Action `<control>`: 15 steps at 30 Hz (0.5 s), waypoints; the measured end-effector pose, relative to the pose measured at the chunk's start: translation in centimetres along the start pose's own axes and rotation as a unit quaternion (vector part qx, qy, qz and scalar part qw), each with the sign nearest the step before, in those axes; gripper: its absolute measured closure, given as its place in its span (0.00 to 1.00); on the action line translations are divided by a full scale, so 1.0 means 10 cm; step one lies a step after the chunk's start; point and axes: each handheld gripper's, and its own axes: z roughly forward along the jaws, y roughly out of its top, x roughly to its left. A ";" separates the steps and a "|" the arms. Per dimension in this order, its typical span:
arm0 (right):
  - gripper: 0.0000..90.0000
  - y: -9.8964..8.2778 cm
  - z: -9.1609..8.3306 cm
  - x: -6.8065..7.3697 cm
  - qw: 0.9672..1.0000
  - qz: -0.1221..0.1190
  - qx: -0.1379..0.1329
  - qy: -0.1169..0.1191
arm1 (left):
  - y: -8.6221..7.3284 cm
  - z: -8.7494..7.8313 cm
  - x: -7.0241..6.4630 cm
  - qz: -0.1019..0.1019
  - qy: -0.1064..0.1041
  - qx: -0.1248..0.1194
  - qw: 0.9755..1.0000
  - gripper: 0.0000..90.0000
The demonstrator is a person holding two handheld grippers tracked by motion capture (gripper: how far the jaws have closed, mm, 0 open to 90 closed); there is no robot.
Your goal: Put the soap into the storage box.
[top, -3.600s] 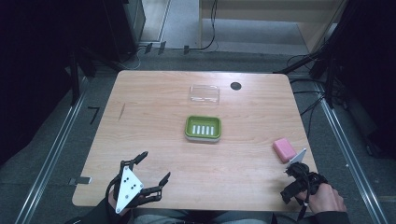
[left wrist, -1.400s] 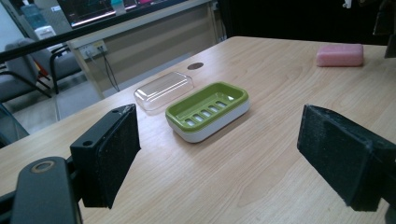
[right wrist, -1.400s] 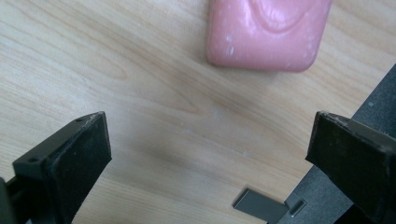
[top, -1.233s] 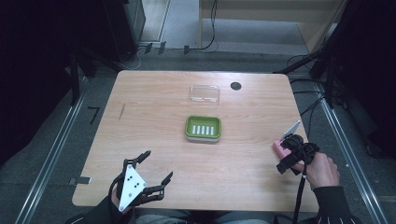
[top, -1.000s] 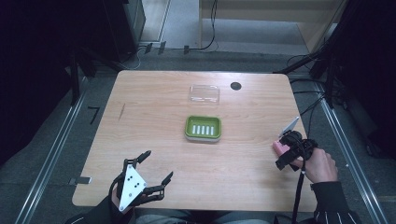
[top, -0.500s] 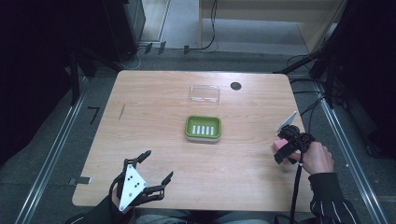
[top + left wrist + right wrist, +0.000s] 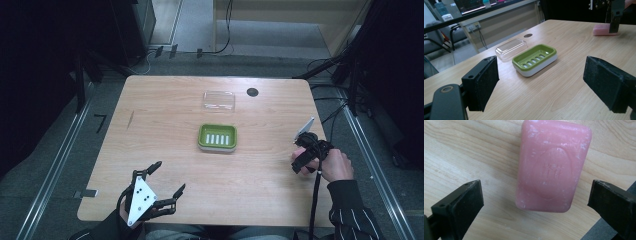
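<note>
We see one marking: raised letters stamped in the oval on top of the pink soap bar (image 7: pixel 552 167), in the right gripper view. Too worn and blurred to read. We find nothing else legible.

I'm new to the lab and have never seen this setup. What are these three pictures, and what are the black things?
A person sits at a wooden table holding a two-jaw tool in each hand. The high view looks down from above. The other two views come from cameras riding on each tool.

The left tongs hover near the table's front edge, open and empty. The right tongs are open above a pink soap bar, jaws on either side, not touching it.

In the middle sits a green soap dish, empty, with a clear lid lying beyond it. Nothing is held yet.
</note>
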 end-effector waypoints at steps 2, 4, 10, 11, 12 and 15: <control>0.00 0.01 0.02 -0.01 1.000 -0.003 0.003 0.001 | 0.00 0.00 0.00 0.000 0.000 0.000 1.000 0.15; 0.00 0.02 0.03 -0.01 1.000 -0.001 0.003 0.002 | 0.00 0.00 0.00 0.000 0.000 0.000 1.000 0.15; 0.03 0.03 0.05 -0.03 1.000 -0.001 0.001 0.003 | 0.00 0.00 0.00 0.000 0.000 0.000 1.000 0.15; 0.05 0.03 0.05 -0.03 1.000 -0.002 0.000 0.002 | 0.00 0.00 0.00 0.000 -0.001 0.000 1.000 0.15; 0.05 0.03 0.05 -0.03 1.000 -0.002 0.000 0.002 | 0.00 0.00 0.00 0.000 -0.001 -0.001 1.000 0.15; 0.14 0.04 0.04 -0.04 1.000 -0.006 -0.010 -0.004 | 0.00 0.00 0.00 0.000 -0.001 -0.001 1.000 0.15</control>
